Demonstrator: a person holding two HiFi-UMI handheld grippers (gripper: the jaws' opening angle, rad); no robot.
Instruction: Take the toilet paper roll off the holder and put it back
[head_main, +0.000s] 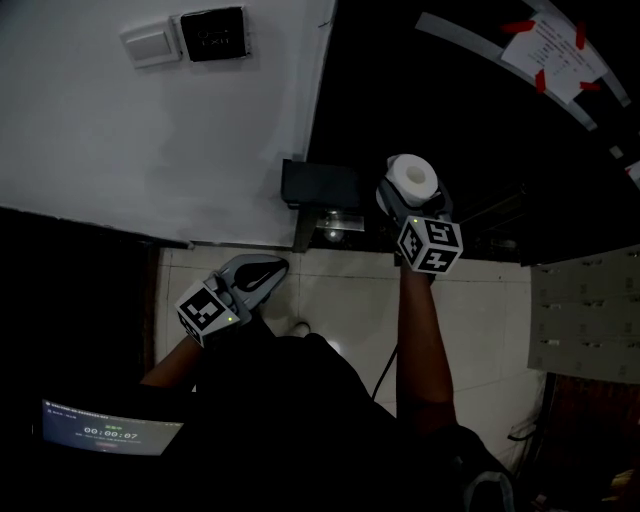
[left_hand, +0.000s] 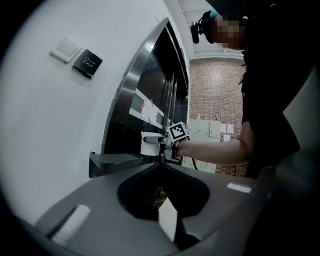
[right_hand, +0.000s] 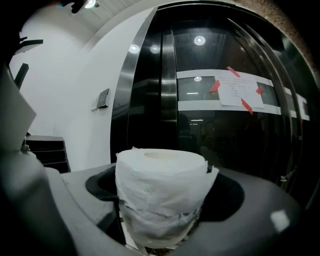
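Two tools appear across three views.

Head view: the right tool (head_main: 405, 200), at 1 o'clock, grips the roll (head_main: 413, 178), its core end up, just beside the dark holder (head_main: 320, 185) on the wall (head_main: 150, 150). The left tool (head_main: 266, 272) hangs at 7 o'clock from the holder, apart from it.

Left gripper view: the jaws are together with nothing between them. The roll lies beyond at 12 o'clock, beside the holder.

Right gripper view: the jaws are clamped on the upright roll, with a dark glass door (right_hand: 200, 100) behind.
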